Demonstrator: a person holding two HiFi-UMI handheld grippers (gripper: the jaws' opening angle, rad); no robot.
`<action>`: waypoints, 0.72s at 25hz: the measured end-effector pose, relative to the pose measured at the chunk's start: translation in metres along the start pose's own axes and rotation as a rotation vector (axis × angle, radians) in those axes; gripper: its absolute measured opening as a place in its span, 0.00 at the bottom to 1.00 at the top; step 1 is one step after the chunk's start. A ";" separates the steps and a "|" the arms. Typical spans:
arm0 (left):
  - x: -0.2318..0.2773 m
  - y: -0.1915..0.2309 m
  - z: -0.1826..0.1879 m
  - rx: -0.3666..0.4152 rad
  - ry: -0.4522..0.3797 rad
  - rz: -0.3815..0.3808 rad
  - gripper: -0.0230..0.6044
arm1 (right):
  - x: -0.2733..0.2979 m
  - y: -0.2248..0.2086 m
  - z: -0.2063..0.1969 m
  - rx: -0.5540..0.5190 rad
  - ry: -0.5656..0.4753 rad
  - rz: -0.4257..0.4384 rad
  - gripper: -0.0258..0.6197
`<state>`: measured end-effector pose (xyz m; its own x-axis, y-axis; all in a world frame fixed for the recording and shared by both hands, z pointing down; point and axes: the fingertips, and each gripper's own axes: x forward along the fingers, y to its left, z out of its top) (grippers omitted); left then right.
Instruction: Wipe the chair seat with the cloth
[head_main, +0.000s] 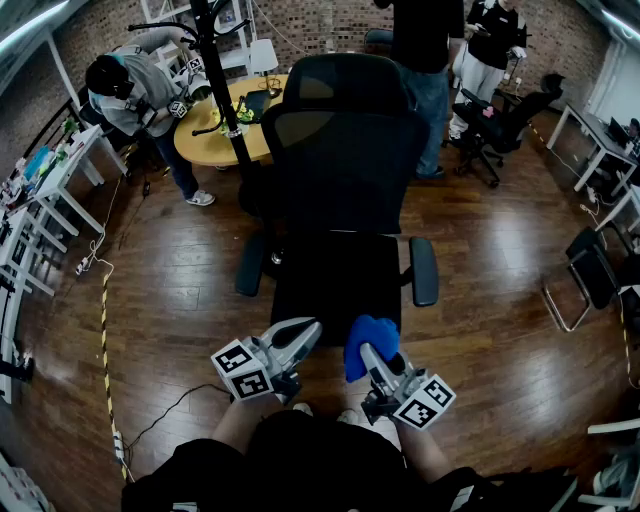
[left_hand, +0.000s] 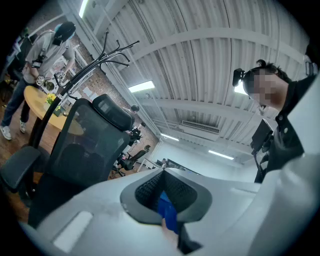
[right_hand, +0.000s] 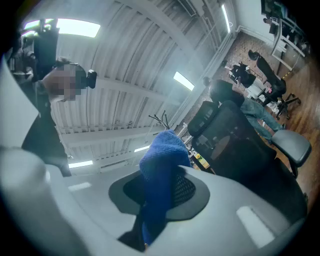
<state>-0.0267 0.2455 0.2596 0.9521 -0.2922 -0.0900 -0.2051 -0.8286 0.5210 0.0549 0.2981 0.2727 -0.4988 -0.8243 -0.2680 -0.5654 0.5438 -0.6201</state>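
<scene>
Right gripper (head_main: 370, 352) is clamped on the bunched blue cloth (head_main: 366, 332), tilted up by the chair seat (head_main: 335, 275) front edge, left gripper (head_main: 304, 334) jaws together, idle; I'd tip the cloth down flat and wipe in overlapping front-to-back strokes.

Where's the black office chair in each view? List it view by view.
Head view: black office chair, centre.
Left gripper view: chair, left side.
Right gripper view: chair, right side.
Shared landmark: black coat rack behind the chair.
</scene>
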 end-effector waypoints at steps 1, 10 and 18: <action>0.001 0.005 0.004 0.005 -0.009 0.007 0.02 | 0.002 -0.005 0.002 -0.002 0.001 0.000 0.14; 0.007 0.062 0.028 -0.003 -0.057 0.044 0.02 | 0.045 -0.051 0.008 -0.012 0.042 -0.025 0.14; 0.034 0.178 0.059 -0.060 -0.075 0.006 0.02 | 0.140 -0.115 0.004 -0.060 0.099 -0.088 0.14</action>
<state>-0.0444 0.0597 0.2994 0.9308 -0.3339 -0.1489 -0.1947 -0.7975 0.5710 0.0525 0.1201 0.3039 -0.5063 -0.8511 -0.1388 -0.6464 0.4812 -0.5921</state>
